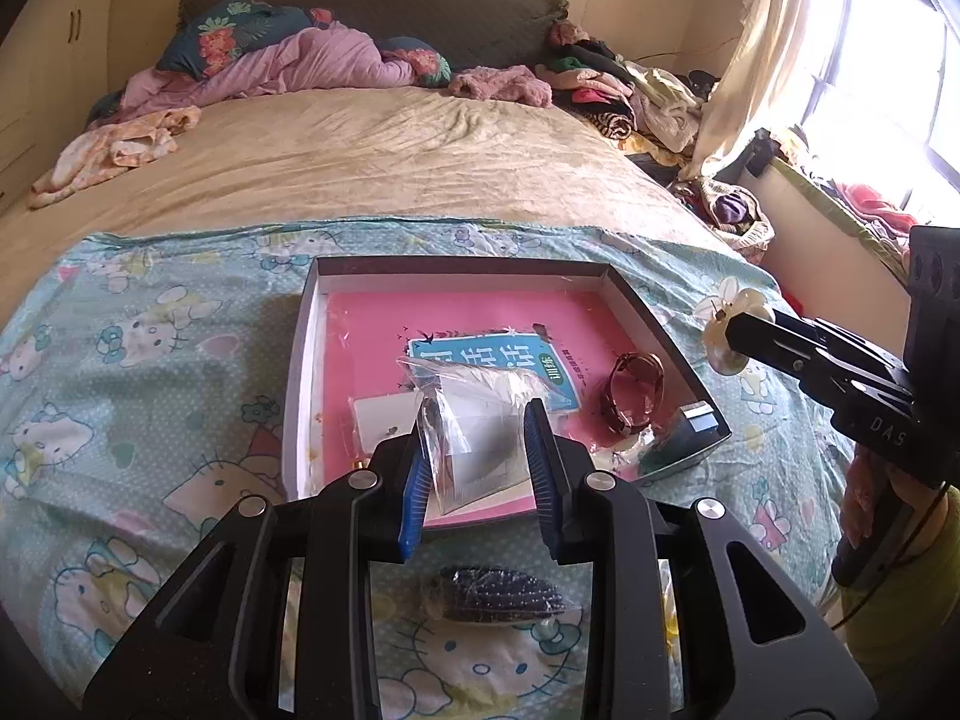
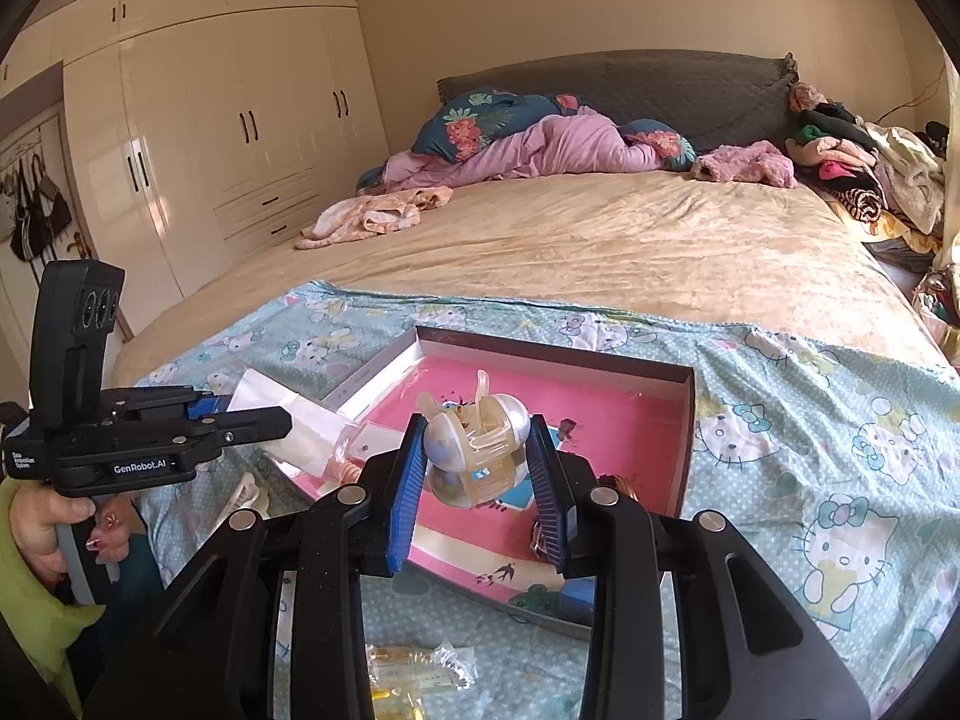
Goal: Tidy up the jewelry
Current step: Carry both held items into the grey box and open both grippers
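Right gripper (image 2: 477, 468) of mine is clamped on a pearly flower-shaped hair claw (image 2: 477, 450), held in the air over the near half of the shallow box (image 2: 687, 438) with the pink lining, which lies on the Hello Kitty sheet (image 2: 828, 480). My left gripper (image 1: 480, 456) pinches a small clear plastic bag (image 1: 462, 414), also over the box, where a coiled bracelet (image 1: 636, 390) already sits by the right wall. I judge both hands are mid-delivery: the step is setting pieces into the box. Next I should lower the claw to a bare pink patch and part the fingers gently. A dark beaded clip (image 1: 495, 594) on the sheet is not yet boxed.
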The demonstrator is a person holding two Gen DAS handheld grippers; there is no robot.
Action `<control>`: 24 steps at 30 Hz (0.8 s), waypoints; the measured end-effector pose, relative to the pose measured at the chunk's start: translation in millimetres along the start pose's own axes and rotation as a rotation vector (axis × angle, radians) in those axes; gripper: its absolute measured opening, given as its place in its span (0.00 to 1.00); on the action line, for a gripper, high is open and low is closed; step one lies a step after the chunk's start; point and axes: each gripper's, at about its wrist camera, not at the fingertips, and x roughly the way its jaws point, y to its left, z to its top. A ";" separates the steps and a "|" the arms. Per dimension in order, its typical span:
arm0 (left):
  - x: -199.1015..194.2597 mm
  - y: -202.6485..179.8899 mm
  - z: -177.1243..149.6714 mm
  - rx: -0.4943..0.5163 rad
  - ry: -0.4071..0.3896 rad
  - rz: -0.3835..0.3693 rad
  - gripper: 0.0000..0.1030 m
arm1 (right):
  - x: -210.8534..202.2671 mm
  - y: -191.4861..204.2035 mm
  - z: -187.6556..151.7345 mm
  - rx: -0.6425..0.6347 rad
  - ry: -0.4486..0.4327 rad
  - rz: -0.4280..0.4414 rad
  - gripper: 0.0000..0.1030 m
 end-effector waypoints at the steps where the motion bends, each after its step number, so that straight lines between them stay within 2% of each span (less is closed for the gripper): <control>1: 3.4 -1.3 -0.1 0.001 0.006 -0.008 0.21 | 1.4 -2.3 1.0 0.002 0.001 -0.004 0.31; 13: 43.1 -23.7 -6.2 0.036 0.084 -0.055 0.21 | 22.6 -29.9 -0.5 0.055 0.028 -0.059 0.31; 24: 68.4 -31.4 -14.6 0.049 0.139 -0.073 0.22 | 42.0 -45.5 -12.9 0.085 0.074 -0.069 0.31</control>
